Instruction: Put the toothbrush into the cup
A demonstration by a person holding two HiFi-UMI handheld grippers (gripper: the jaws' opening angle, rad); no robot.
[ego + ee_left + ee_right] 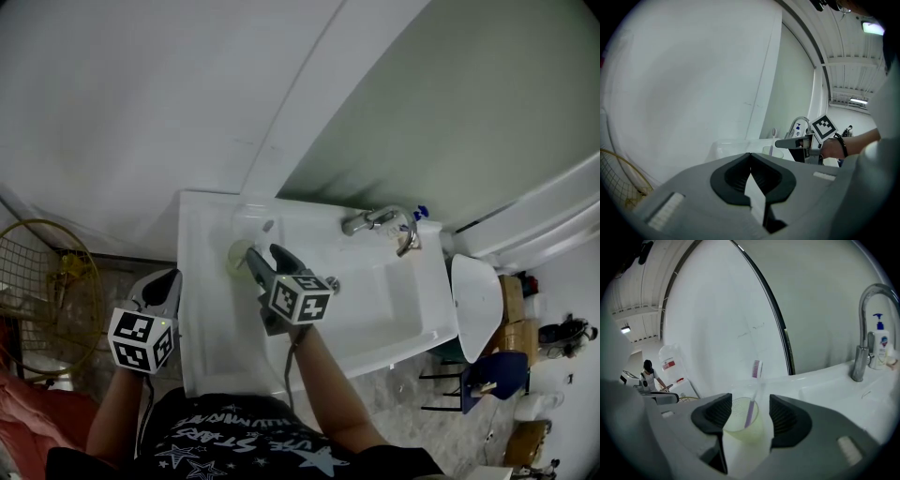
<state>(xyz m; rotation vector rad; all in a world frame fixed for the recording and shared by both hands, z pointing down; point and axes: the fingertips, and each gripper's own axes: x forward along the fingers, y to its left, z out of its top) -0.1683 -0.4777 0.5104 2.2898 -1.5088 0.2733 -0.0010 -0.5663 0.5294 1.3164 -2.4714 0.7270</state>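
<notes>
1. Toothbrush (pixel 751 404) stood near-upright in the cup (pixel 738 426) on the sink counter (pixel 825 376), bristles up.
2. Right gripper (pixel 749 414) was nearer: jaws spread, empty, cup just ahead.
3. Left gripper (pixel 751 158) sat well apart, jaws pressed together, empty.

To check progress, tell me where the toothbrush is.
In the right gripper view's centre, the toothbrush stands in the cup on the sink ledge, before the right gripper's open fingers.
</notes>
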